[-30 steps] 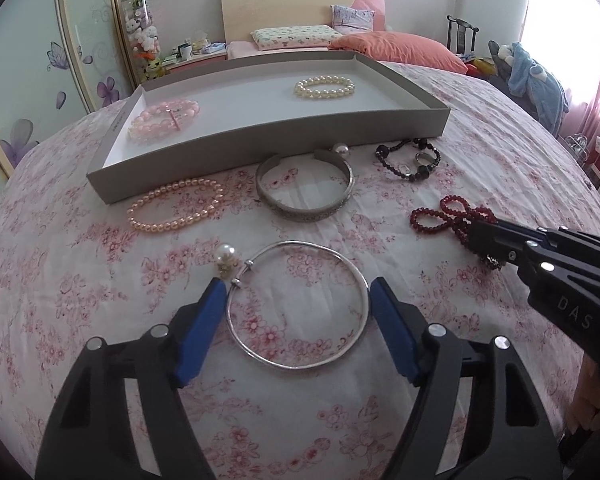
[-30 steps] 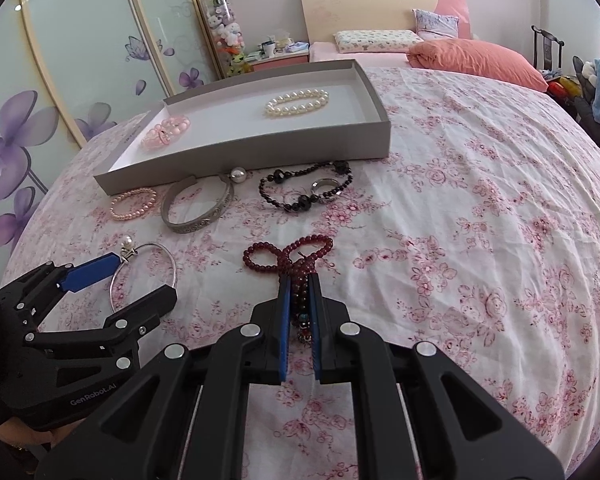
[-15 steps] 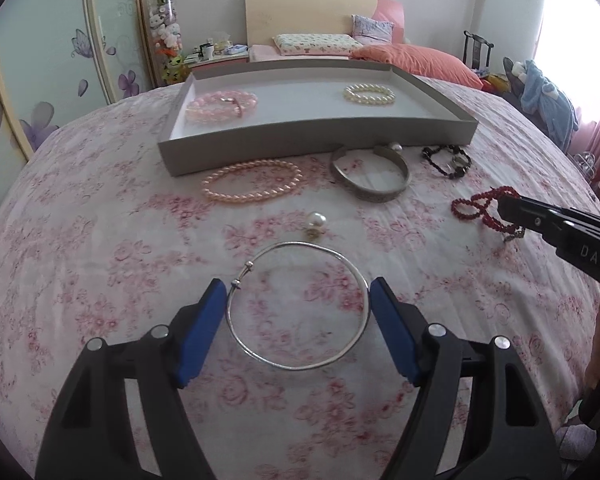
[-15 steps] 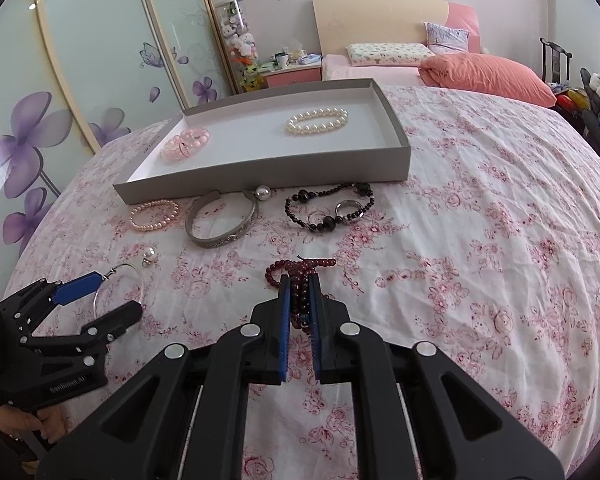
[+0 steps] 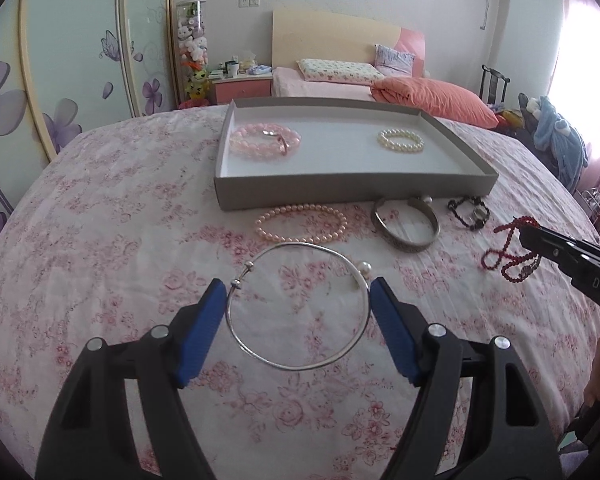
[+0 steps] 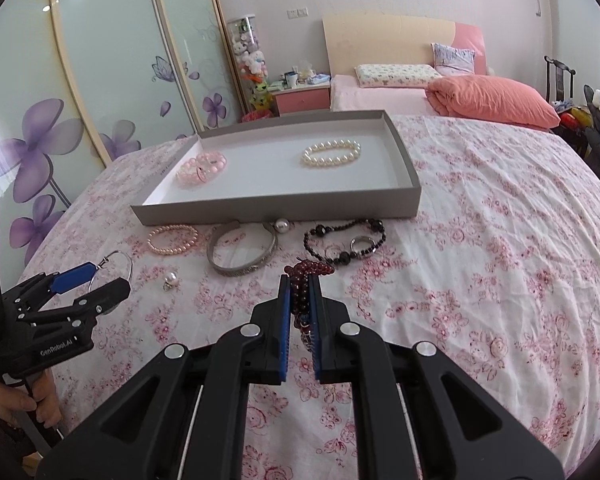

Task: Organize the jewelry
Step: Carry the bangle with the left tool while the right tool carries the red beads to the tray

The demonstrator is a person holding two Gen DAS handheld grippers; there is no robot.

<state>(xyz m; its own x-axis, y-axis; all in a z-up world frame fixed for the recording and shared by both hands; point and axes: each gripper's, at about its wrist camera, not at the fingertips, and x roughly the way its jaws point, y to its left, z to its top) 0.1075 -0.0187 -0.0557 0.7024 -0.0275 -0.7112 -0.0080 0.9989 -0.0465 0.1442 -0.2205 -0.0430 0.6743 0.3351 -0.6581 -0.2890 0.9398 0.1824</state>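
Note:
My left gripper (image 5: 298, 292) is shut on a thin silver bangle (image 5: 300, 368), its blue pads pressing the hoop's two sides, and holds it above the floral bedspread. My right gripper (image 6: 300, 280) is shut on a dark red bead bracelet (image 6: 312, 269), which hangs in loops from its tip (image 5: 508, 256) just off the bed. Ahead lies a shallow grey tray (image 5: 352, 190) holding a pale pink bead bracelet (image 5: 265, 142) and a white pearl bracelet (image 5: 401, 141). In the right wrist view the left gripper (image 6: 104, 276) is at the far left with the bangle (image 6: 120, 258).
Along the tray's front wall lie a pink pearl bracelet (image 5: 300, 224), a silver cuff (image 5: 406, 228) and a black bead bracelet (image 5: 470, 210). A loose pearl piece (image 6: 172, 279) rests on the bedspread near the left gripper. A person's hand (image 6: 16, 404) grips the left handle.
The left gripper has carried the bangle up off the bed and sideways, leaving the loose pearl behind. The right gripper has risen slightly, so the red beads now bunch and hang from it.

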